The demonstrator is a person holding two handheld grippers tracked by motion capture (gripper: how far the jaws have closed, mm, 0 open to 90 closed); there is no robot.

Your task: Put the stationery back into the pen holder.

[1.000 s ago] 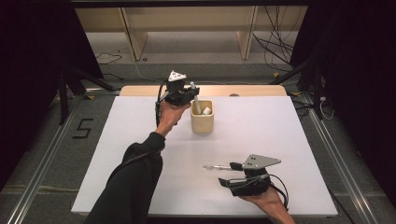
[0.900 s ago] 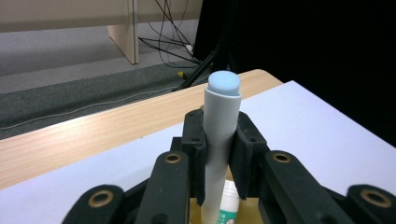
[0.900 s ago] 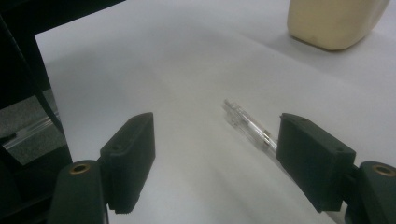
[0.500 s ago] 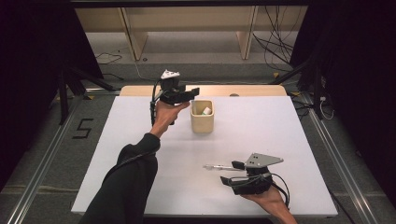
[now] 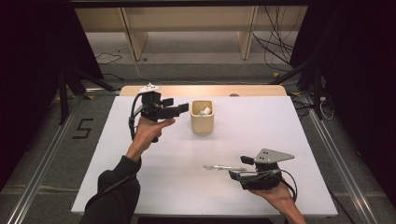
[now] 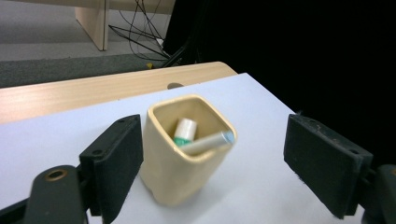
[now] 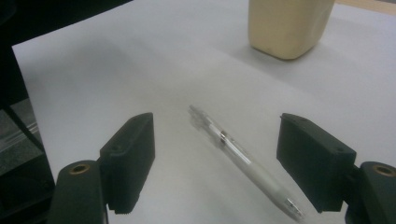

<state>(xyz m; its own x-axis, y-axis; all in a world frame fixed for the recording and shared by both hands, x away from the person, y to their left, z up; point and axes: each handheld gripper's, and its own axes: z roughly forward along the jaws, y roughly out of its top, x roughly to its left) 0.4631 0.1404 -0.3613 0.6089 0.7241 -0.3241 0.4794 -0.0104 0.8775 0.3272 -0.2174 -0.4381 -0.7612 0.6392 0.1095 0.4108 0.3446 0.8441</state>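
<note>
Work in hand: loose pens go into the cream cup (image 5: 202,122) — two items already stand in it, one pen (image 5: 223,167) is not yet in.
Left gripper (image 5: 183,108): held up just left of the cup, at about rim height. Jaws have just been opening and now stand wide apart with nothing between the pads; in the left gripper view the cup (image 6: 184,149) sits beyond them, untouched.
Cup contents: a white marker with a green band (image 6: 185,131) standing upright and a pale stick with a blue tip (image 6: 208,142) leaning across the rim.
Right gripper (image 5: 233,174): low over the near right part of the white counter (image 5: 140,186), jaws apart and empty, pointing leftward at the pen.
Pen position: flat on the counter, lying between the two open jaws in the right gripper view (image 7: 243,161), touching neither — well apart from the cup.
Pen handling (judgement): light, stiff, clear smooth plastic barrel; likely to roll or skid if nudged from one side. Not fragile, but thin, so a grip off centre may let it pivot.
Where to take hold (judgement): across the barrel near its middle, close to the metal band, pads squarely on both sides, lowered close to the counter before closing.
Risk: one pad meeting the barrel first and pushing it away.
</note>
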